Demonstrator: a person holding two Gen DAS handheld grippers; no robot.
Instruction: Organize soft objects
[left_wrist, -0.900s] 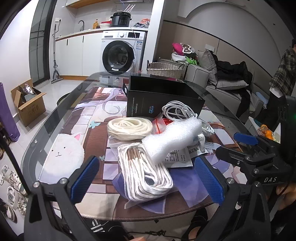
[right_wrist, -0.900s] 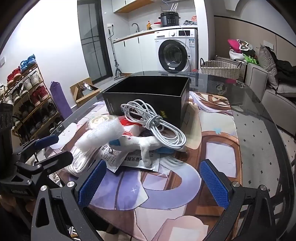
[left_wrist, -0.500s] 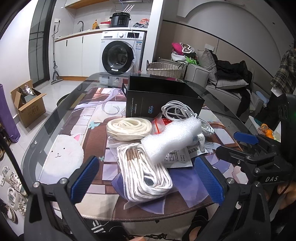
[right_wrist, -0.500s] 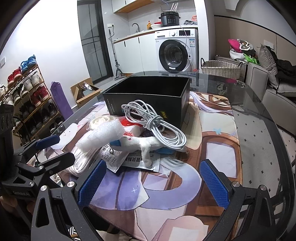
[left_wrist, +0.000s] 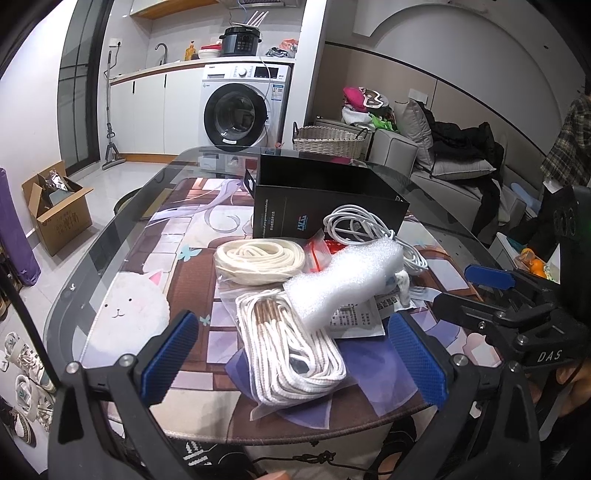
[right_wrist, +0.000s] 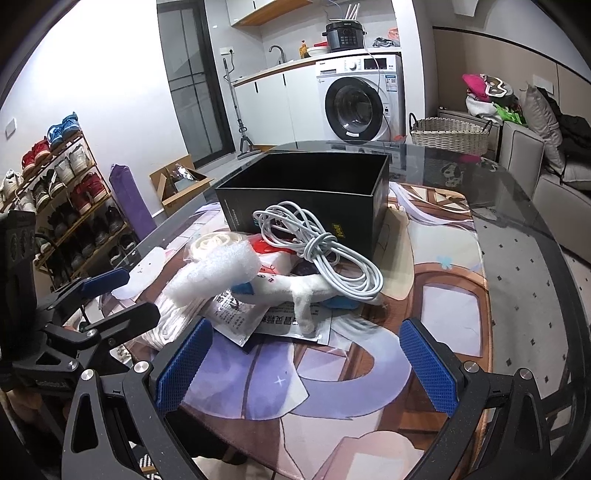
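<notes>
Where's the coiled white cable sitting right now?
The coiled white cable lies on top of the pile, just in front of the black box; in the right wrist view it is centre, right of the foam roll.

Walls: plain white, lit evenly.
Floor: pale glossy tiles (left_wrist: 122, 173).
Laundry corner: washing machine (right_wrist: 360, 105) under a white counter (right_wrist: 280, 68).
Left side: shoe rack (right_wrist: 62, 192).
Right side: grey sofa (left_wrist: 454, 184), wicker basket (right_wrist: 448, 134).

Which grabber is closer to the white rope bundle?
Left. The left gripper has the rope bundle right between its open fingers; the right gripper hangs off to the side, past the foam.
</notes>
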